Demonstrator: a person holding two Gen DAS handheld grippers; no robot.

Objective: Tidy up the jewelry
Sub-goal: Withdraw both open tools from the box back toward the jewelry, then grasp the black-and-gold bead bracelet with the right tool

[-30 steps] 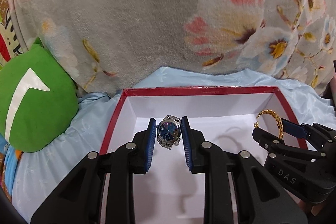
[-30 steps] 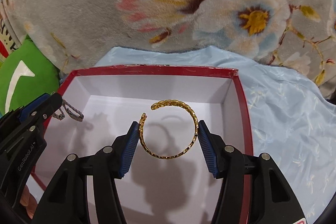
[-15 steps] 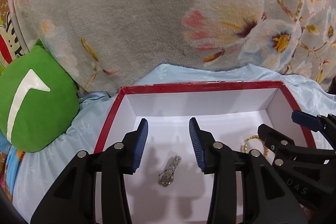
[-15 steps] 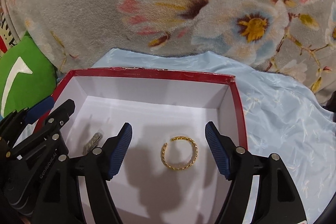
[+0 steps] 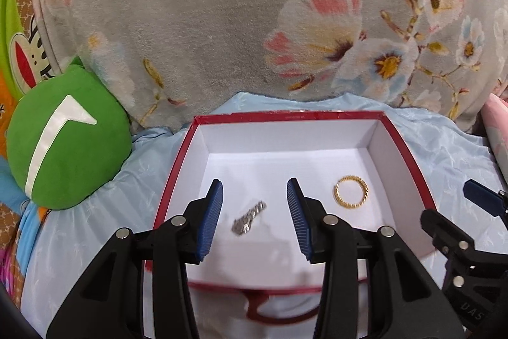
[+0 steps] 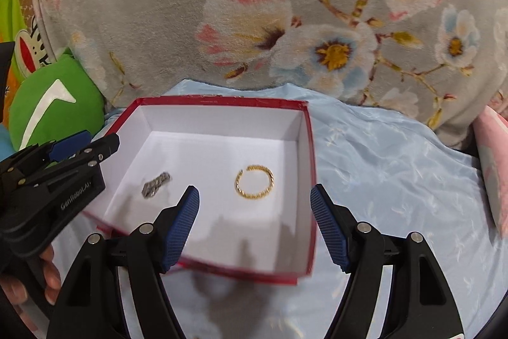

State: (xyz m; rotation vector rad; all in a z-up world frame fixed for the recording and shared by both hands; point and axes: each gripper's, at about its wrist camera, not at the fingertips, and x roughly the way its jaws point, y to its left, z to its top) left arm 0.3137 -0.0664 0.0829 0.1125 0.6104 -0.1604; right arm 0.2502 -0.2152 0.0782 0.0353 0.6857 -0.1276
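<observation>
A flowered grey blanket [image 5: 222, 21] is filling the background, with a green cushion [image 5: 63, 138] lying to the left on a pale blue sheet [image 6: 397, 180]. The red box [image 5: 317, 116] is sitting on that sheet, holding the silver watch [image 5: 249, 218] and the gold bracelet [image 6: 254, 181] well apart on its white floor. Both pieces appear placed, so the placing step looks finished; next comes pulling clear. The left gripper [image 5: 255, 216] and right gripper [image 6: 255, 227] are hovering with jaws spread, pinching nothing.
</observation>
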